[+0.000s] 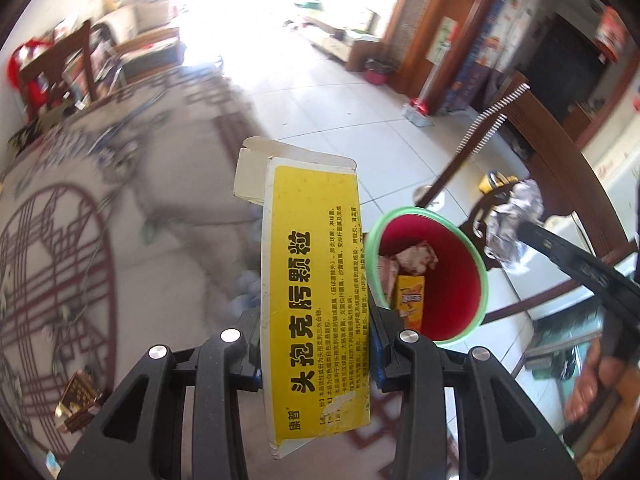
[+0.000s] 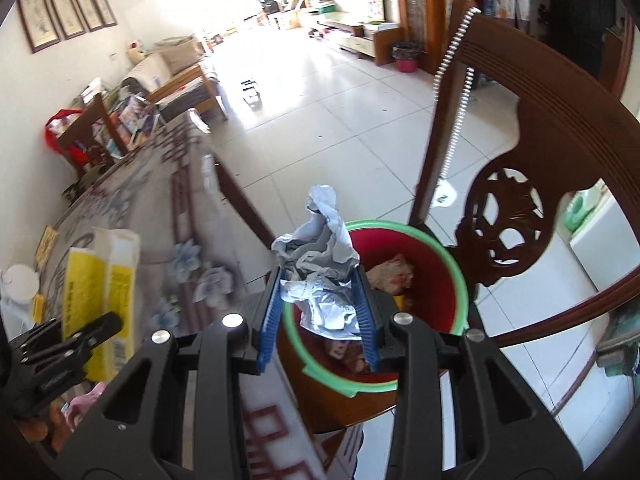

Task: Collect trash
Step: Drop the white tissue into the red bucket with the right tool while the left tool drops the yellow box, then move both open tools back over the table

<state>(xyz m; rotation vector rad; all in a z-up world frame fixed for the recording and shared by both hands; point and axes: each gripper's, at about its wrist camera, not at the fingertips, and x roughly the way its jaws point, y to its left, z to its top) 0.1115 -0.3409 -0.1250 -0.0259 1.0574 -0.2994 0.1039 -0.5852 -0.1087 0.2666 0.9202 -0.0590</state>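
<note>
While clamped between the blue pads of the left gripper [image 1: 316,344], stands upright over the patterned tablecloth [image 1: 120,200]: yellow medicine box [image 1: 312,304], top flap open. Just right of it, past the table edge: red bin with green rim [image 1: 430,276], scraps and an orange packet inside. Farther right, pinched in the right gripper [image 2: 318,312], directly above that bin's mouth: crumpled paper [image 2: 320,256]. Beyond, a carved wooden chair [image 2: 532,184].

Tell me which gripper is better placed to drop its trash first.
Right. The right gripper holds the crumpled white paper directly above the red green-rimmed bin; the left gripper's yellow cardboard box is beside it.
</note>
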